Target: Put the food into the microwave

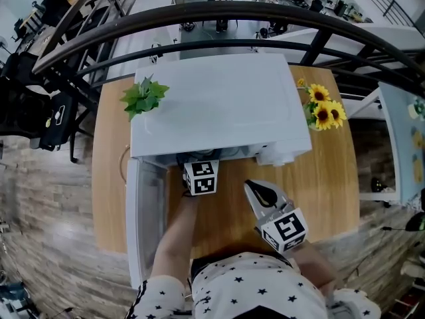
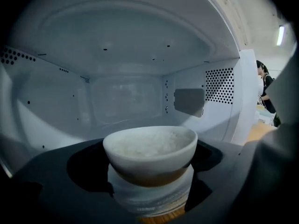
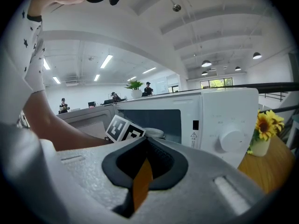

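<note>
A white bowl of rice sits low inside the white microwave, just above the cavity floor. My left gripper reaches into the opening and is shut on the bowl, with a dark jaw on each side of it. In the head view only its marker cube and the forearm behind it show; the tips are hidden under the microwave's top. The microwave door hangs open toward the front left. My right gripper hovers over the table in front of the microwave's control side, shut and holding nothing.
The microwave stands on a wooden table. A vase of sunflowers is at its right and a green plant at its back left corner. A dark railing curves behind the table. The control dial faces my right gripper.
</note>
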A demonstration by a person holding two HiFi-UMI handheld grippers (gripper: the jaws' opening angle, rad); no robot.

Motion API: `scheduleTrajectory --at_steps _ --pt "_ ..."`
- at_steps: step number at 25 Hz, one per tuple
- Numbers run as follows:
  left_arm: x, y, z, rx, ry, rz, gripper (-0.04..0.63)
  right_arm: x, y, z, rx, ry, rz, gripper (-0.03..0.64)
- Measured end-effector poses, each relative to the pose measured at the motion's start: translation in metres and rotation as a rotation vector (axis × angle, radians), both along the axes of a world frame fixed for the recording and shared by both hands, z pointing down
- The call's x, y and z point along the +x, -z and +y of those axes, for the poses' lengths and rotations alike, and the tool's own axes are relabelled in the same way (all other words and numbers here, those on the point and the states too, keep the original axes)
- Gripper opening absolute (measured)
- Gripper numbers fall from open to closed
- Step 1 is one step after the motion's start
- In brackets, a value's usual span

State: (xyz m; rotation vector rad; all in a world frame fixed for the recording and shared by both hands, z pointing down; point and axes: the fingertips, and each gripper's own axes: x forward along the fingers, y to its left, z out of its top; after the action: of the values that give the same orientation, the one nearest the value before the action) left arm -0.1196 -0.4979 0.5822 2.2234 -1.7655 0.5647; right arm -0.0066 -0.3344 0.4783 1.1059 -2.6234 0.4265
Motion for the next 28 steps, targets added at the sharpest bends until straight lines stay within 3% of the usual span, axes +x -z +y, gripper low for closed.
scheduleTrajectory --at_steps 16,28 --pt "0.003 -0.018 0.000 -0.099 -0.012 -0.090 0.491 0.002 0.001 -0.002 -0.001 -0.005 -0.021 0.005" --pt "-0.001 -0.018 0.012 -0.130 0.007 -0.072 0.490 0.013 0.008 0.011 0.011 -0.031 -0.040 0.005"
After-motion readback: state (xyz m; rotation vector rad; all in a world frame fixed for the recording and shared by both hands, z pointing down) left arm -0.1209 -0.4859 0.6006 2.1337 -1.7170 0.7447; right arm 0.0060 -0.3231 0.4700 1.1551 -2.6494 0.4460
